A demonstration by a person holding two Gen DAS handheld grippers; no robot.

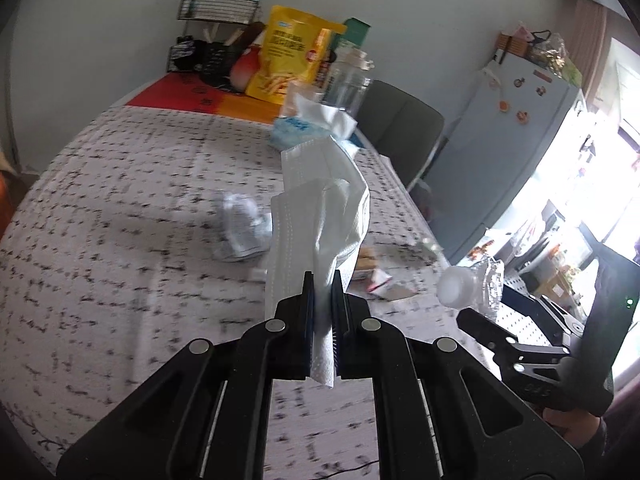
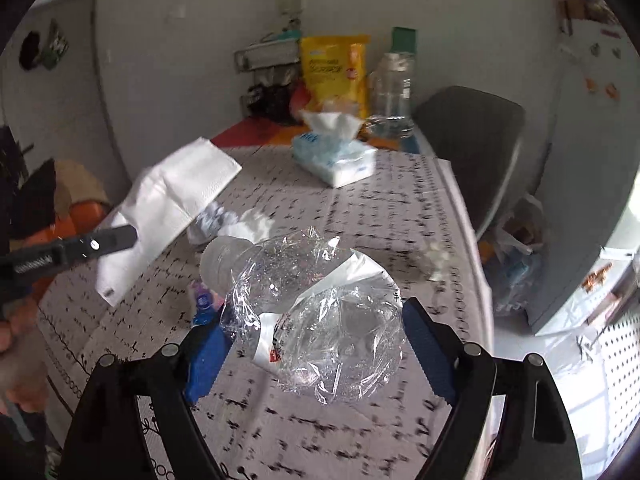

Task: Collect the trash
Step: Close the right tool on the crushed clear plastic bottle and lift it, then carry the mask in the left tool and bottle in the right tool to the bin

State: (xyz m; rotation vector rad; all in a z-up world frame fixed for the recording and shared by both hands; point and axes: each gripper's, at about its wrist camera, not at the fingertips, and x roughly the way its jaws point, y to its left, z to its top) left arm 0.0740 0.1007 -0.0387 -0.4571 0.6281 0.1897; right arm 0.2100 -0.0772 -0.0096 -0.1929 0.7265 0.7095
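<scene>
My left gripper (image 1: 322, 280) is shut on a white napkin (image 1: 320, 216) and holds it up above the table; the napkin also shows in the right wrist view (image 2: 172, 196) with the left gripper's fingers (image 2: 116, 239) on it. My right gripper (image 2: 316, 316) is shut on a crushed clear plastic bottle (image 2: 316, 312) with a white cap, held above the table; the bottle's cap end shows in the left wrist view (image 1: 472, 284). A crumpled paper wad (image 1: 240, 228) lies on the patterned tablecloth (image 1: 120, 240), and small wrappers (image 1: 376, 276) lie near the table's right edge.
A tissue pack (image 2: 332, 156), a yellow snack bag (image 2: 334, 72), a clear jar (image 2: 392, 92) and a wire rack (image 1: 216, 12) stand at the far end. A grey chair (image 2: 476, 140) stands by the right side, with a fridge (image 1: 504, 148) beyond it. A bag of rubbish (image 2: 516, 248) sits on the floor.
</scene>
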